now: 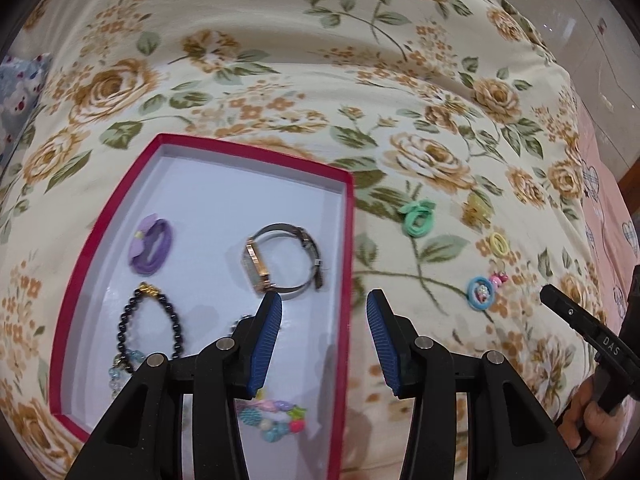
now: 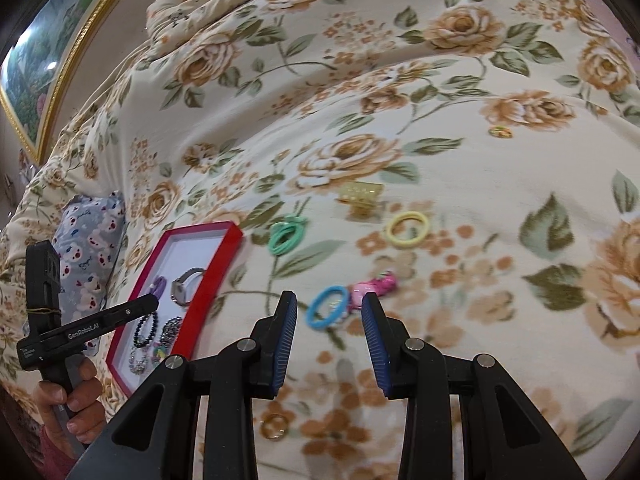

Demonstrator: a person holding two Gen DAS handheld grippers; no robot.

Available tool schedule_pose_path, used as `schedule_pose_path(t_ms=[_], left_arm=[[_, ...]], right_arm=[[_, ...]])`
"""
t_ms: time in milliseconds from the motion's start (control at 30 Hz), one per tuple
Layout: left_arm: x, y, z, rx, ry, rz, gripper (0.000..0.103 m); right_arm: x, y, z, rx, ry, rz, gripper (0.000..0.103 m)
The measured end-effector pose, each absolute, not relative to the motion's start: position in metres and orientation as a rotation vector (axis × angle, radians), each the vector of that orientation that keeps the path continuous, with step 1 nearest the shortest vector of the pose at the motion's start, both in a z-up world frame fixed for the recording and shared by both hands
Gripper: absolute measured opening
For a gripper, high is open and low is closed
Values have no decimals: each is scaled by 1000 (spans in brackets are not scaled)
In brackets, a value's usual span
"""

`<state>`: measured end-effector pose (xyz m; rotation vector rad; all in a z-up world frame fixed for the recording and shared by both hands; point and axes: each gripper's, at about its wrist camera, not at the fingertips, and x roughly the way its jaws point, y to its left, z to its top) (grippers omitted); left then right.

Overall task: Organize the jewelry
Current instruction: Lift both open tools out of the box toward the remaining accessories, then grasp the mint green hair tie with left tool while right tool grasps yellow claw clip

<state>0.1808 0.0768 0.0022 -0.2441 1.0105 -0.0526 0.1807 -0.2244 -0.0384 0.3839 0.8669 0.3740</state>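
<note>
A red-rimmed white tray [image 1: 348, 216] lies on the floral bedspread and holds a watch [image 1: 280, 258], a purple hair tie [image 1: 152, 246], a black bead bracelet [image 1: 150, 328] and a colourful bead bracelet [image 1: 276, 420]. My left gripper [image 1: 324, 308] is open and empty above the tray's right edge. My right gripper [image 2: 330, 308] is open and empty just short of a blue hair tie [image 2: 328, 306] with a pink charm [image 2: 376, 286]. A green hair tie [image 2: 286, 236], a yellow hair tie [image 2: 408, 230], a gold clip [image 2: 362, 196] and a gold ring [image 2: 274, 426] lie loose on the bedspread.
The tray also shows in the right wrist view [image 2: 216, 272], left of the loose items. A patterned pillow [image 2: 90, 240] lies beyond the tray, and a framed picture [image 2: 52, 60] stands at far left. The bedspread rises in folds behind. A small ring [image 2: 501, 132] lies far back.
</note>
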Motion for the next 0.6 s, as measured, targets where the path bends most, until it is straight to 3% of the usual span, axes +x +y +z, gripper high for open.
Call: schedule_pose_path(t_ms=[600], left_arm=[[208, 43, -6, -171, 1032, -94, 44]], right_arm=[[192, -238, -47, 393, 878, 351, 36]])
